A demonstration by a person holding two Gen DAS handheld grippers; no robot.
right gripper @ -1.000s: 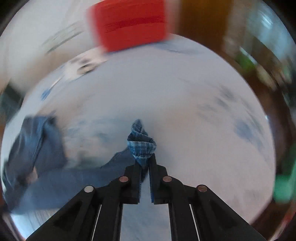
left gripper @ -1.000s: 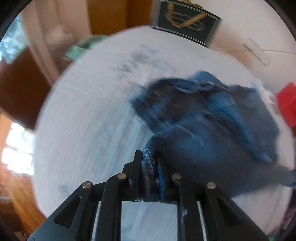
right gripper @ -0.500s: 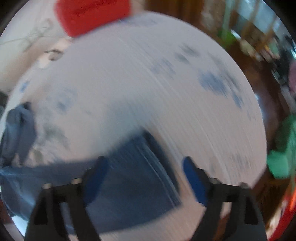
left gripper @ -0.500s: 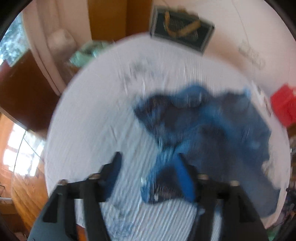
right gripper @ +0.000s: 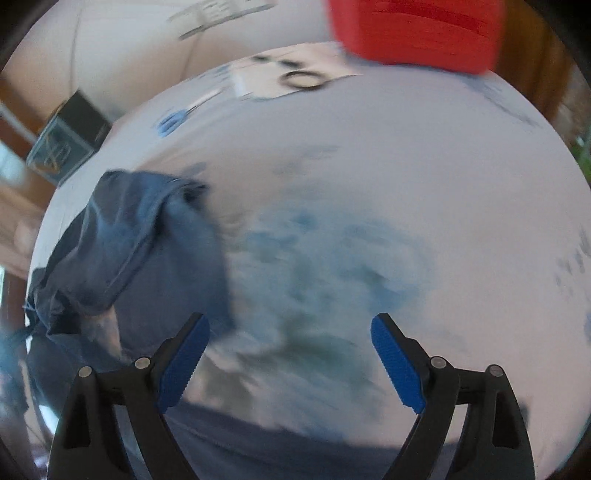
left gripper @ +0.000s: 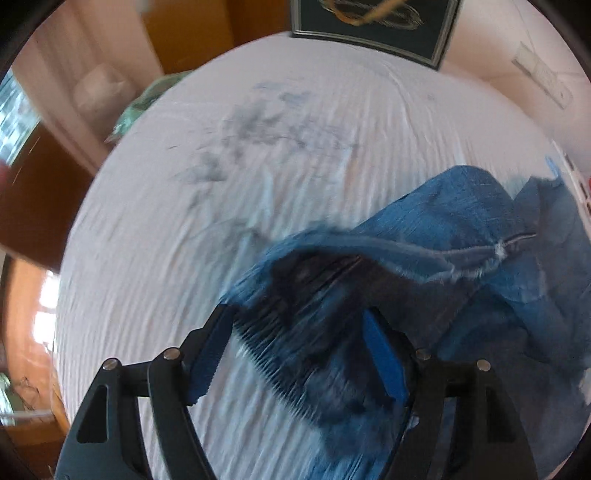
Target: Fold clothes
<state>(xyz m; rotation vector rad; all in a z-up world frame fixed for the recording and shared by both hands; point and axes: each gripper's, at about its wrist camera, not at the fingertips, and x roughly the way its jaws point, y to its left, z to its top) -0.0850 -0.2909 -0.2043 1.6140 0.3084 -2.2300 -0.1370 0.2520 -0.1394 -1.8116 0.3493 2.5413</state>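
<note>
A blue denim garment [left gripper: 424, 295] lies crumpled on a round table under a white cloth [left gripper: 221, 184]. In the left wrist view it fills the lower right, and its frayed edge lies between my open fingers. My left gripper [left gripper: 299, 350] is open right above that near part of the garment. In the right wrist view the garment [right gripper: 133, 251] lies bunched at the left. My right gripper [right gripper: 290, 354] is open and empty over stained bare cloth [right gripper: 406, 184], to the right of the garment.
A red box [right gripper: 417, 29] stands at the table's far edge, with papers and a dark ring [right gripper: 303, 79] near it. A dark framed picture [left gripper: 373, 26] leans at the wall. A green object [left gripper: 147, 103] sits beyond the table's left edge.
Both grippers were shut on the garment a second ago and have opened and let it go. The garment has dropped onto the table. Both cameras have shifted.
</note>
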